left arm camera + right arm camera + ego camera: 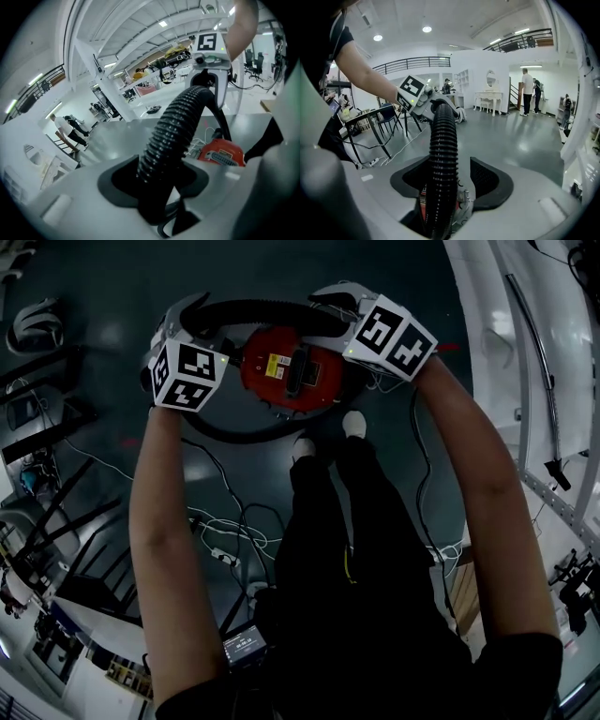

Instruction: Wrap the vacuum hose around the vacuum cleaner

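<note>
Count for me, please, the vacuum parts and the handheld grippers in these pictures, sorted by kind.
Red round vacuum cleaner: 1
Black ribbed vacuum hose: 1
Two-jaw grippers with marker cubes, left gripper and right gripper: 2
Total: 4

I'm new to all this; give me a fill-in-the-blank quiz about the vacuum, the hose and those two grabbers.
The vacuum cleaner on the floor is coloured ___.
The ribbed hose between the grippers is ___.
The left gripper is ___ on the hose.
The right gripper has its jaws ___, with the hose between them.
Missing words: red, black, shut, open.
</note>
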### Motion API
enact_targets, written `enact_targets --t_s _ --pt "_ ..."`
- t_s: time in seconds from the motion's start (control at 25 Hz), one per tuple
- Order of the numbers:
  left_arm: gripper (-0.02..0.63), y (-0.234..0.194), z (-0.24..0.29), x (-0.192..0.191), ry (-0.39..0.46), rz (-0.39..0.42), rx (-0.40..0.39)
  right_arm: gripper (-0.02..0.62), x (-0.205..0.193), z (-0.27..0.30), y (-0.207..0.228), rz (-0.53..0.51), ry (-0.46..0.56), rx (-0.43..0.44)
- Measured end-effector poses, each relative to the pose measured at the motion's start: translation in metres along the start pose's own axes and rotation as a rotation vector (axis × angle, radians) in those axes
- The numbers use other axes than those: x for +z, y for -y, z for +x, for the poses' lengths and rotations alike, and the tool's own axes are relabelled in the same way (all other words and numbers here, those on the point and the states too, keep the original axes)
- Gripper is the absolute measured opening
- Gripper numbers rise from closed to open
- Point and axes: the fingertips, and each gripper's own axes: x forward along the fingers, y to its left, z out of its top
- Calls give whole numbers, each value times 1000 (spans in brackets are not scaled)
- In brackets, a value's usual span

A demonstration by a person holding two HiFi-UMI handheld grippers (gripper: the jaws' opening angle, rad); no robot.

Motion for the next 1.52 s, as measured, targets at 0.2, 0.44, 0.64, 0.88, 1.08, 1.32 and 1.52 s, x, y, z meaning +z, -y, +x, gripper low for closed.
enact_targets --t_s 0.2,0.44,0.64,0.88,1.08,1.32,1.52 --pt "190 -27 -21 6 16 -50 42 279 -26 -3 -4 3 -61 -29" --pt "190 -38 -43 1 -24 -89 33 279 -53 -4 -16 124 -83 -24" --pt "190 -58 -66 -1 -21 -143 76 262 -69 1 -29 119 -137 -24" --pt "190 -69 -94 -4 -32 -187 79 230 -79 14 -40 158 -187 -30" --pt "190 -69 -107 -25 -61 -305 79 188 -87 22 -38 176 -232 -63" --pt "190 -47 -104 -60 -106 -442 55 141 -88 29 -30 172 -238 -87" --pt "189 -34 -115 -82 -127 -542 65 140 -72 27 -25 142 -214 -90"
